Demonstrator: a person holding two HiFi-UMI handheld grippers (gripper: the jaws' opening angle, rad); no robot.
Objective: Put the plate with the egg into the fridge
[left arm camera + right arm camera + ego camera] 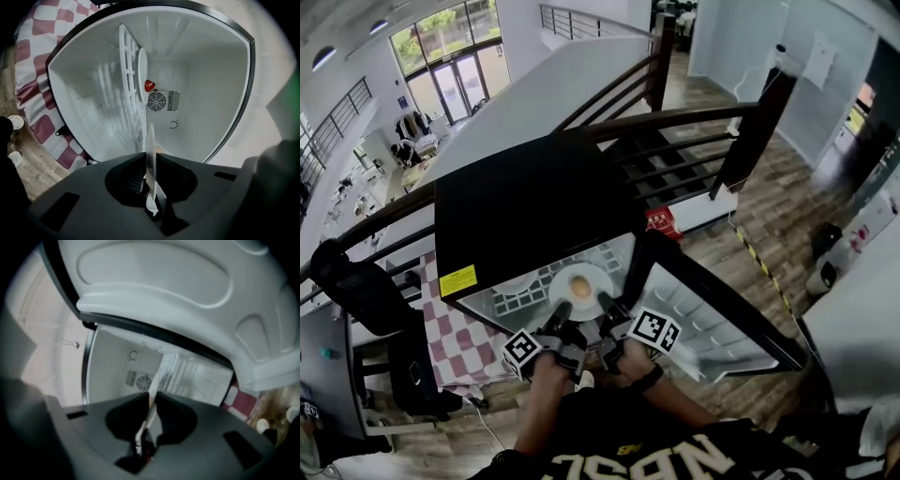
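Plate point(600, 279) with the egg point(579, 285) is clenched at its near rim from two sides. The fingers of the left gripper point(149, 161) are closed on its thin white edge, and those of the right gripper point(151, 404) pinch the rim the same way. In the head view the egg sits in the middle of the plate. The plate hangs in the mouth of the open fridge point(525, 202), over the near part of the wire shelf point(127, 79). The door point(712, 323) stands swung out to the right, its moulded lining facing up toward the person.

As I judge it, the task is well along: the door is open and the plate is at the opening, level enough that the egg rests in place. What is left is to slide it further in, set it on the shelf, release both grips and draw the grippers out — and likely close the door.

No view shows whether the plate's underside already touches the shelf. Both gripper views show the plate edge-on, so the egg is hidden there. A pale rounded shape point(142, 75) deeper along the shelf may be another dish — I cannot tell. A small red thing point(149, 86) near the fan grille point(156, 100) is too small to name. The right gripper view is blurred and mostly filled by the door lining.
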